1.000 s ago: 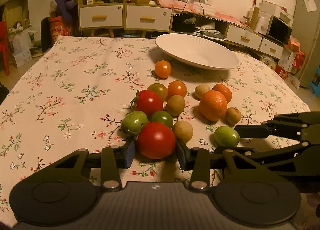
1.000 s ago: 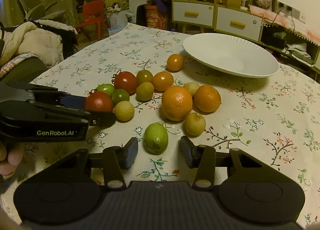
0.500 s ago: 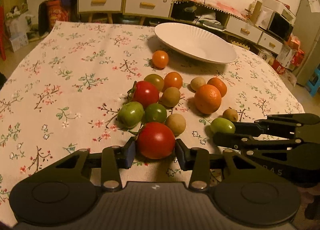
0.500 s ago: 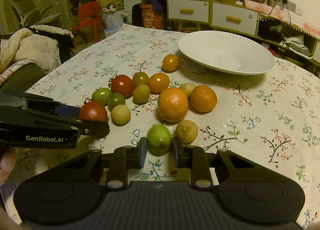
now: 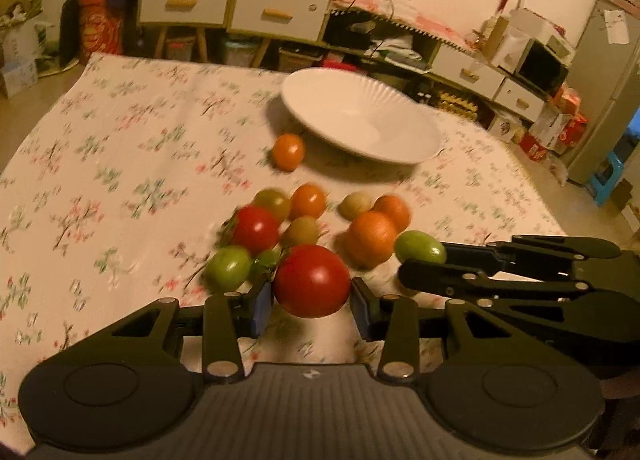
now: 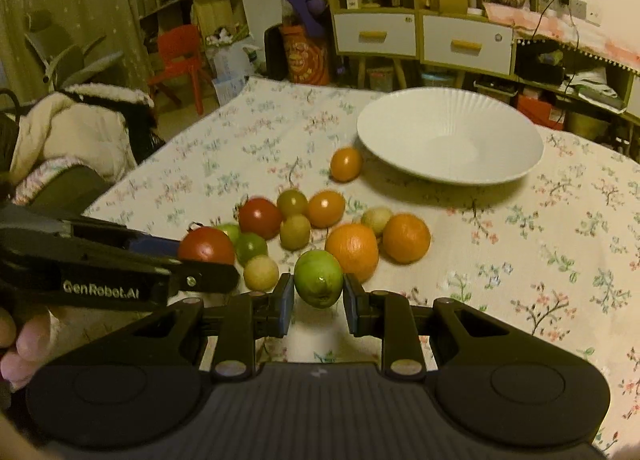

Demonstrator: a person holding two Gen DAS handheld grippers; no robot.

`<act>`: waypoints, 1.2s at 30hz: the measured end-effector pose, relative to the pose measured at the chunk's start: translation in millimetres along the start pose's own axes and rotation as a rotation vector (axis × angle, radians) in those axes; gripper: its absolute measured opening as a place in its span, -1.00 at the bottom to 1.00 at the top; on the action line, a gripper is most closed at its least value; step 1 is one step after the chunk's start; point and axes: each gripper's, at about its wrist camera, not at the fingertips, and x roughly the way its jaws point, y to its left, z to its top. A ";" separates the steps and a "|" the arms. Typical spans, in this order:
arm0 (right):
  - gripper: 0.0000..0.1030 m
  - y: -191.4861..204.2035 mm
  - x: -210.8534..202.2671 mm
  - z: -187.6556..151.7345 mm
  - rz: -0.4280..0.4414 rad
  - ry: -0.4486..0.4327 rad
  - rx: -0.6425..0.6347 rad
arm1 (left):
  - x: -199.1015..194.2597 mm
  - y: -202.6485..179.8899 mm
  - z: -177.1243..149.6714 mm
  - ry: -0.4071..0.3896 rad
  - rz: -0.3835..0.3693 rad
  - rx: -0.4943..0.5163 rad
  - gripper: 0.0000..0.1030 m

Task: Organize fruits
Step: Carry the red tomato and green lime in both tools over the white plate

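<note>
Both grippers clamped on fruit above the floral tablecloth (image 5: 120, 148).

The left gripper (image 5: 312, 304) pinches a large red tomato (image 5: 312, 280) between its pads; the right gripper (image 6: 318, 300) grips a green fruit (image 6: 319, 278). The remaining fruits cluster around 12 o'clock of the held pieces, and the white bowl (image 6: 450, 136) sits beyond at about 1 o'clock, a small orange fruit (image 6: 346, 163) just beside its rim.

The bench's cloth (image 6: 520, 260) is cream with small pink and green floral sprigs. The bowl (image 6: 450, 136) is plain white, ribbed. A red tomato (image 5: 312, 280) and a green fruit (image 6: 319, 278) sit among orange, yellow-brown and green fruits.
</note>
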 end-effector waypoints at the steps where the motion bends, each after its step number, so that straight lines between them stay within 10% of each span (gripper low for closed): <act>1: -0.55 -1.2 -1.5 3.6 -0.005 -0.008 -0.002 | 0.5 -2.6 4.3 -0.004 -0.004 0.002 -0.28; 36: -0.55 -101.2 83.5 81.3 -0.156 0.027 -0.001 | 129.8 -27.8 113.4 -0.045 0.004 0.253 -0.28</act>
